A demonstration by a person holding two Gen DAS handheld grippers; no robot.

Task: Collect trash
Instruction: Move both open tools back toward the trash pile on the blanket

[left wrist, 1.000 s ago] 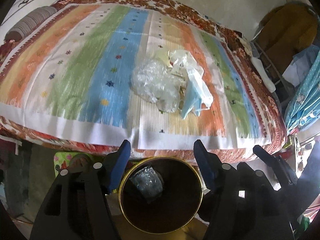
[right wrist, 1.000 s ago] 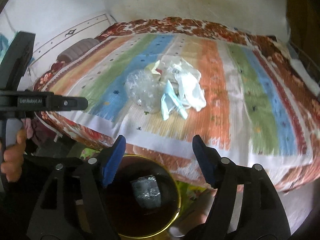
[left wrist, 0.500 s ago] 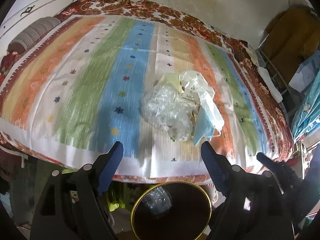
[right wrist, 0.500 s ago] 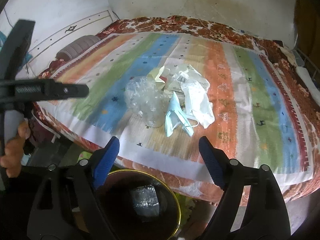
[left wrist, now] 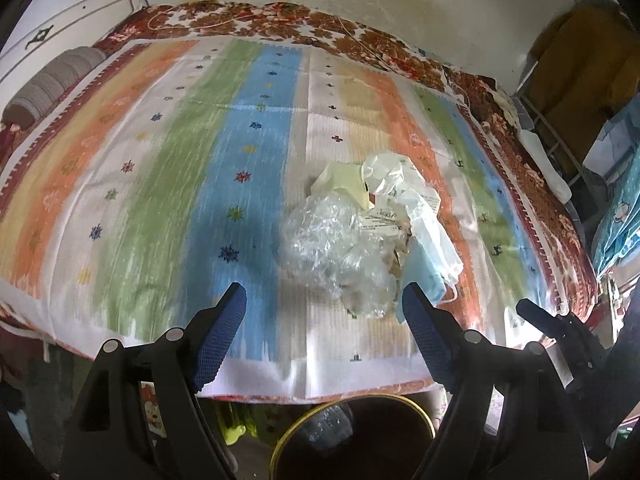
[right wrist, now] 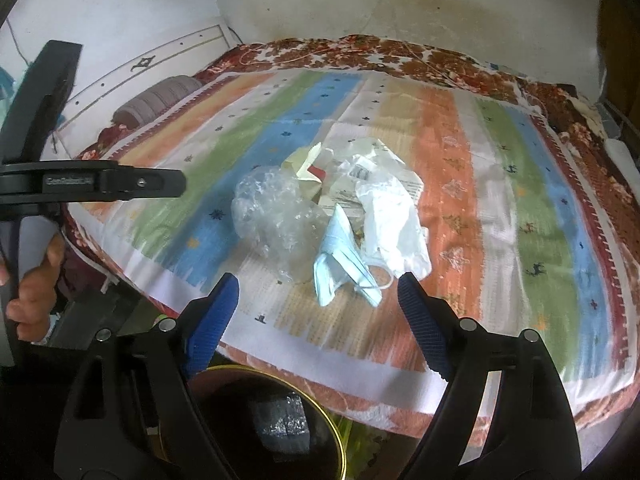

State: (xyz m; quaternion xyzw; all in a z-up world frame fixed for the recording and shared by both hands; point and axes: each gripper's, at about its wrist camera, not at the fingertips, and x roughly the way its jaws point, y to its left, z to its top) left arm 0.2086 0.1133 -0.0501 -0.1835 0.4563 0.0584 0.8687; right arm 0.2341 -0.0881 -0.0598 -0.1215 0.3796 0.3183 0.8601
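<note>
A heap of trash lies on the striped bedspread (left wrist: 168,184): crumpled clear plastic (left wrist: 332,248) (right wrist: 272,216), a blue face mask (left wrist: 428,264) (right wrist: 340,264), a white plastic bag (right wrist: 392,220) and yellowish paper (left wrist: 344,180). My left gripper (left wrist: 324,300) is open and empty, just short of the clear plastic. My right gripper (right wrist: 318,284) is open and empty too, its fingertips framing the mask from the near side. Below the bed edge stands a dark bin with a gold rim (left wrist: 352,440) (right wrist: 340,440), with a piece of clear plastic inside.
A grey bolster (left wrist: 52,80) lies at the bed's far left. Shelving and hanging cloth (left wrist: 616,184) crowd the right side. In the right wrist view the left gripper's body (right wrist: 80,184) and the hand (right wrist: 36,292) holding it are at the left.
Both grippers moved forward from over the bin toward the trash heap, and their jaws widened a little. The bin has slid to the bottom of both views.
</note>
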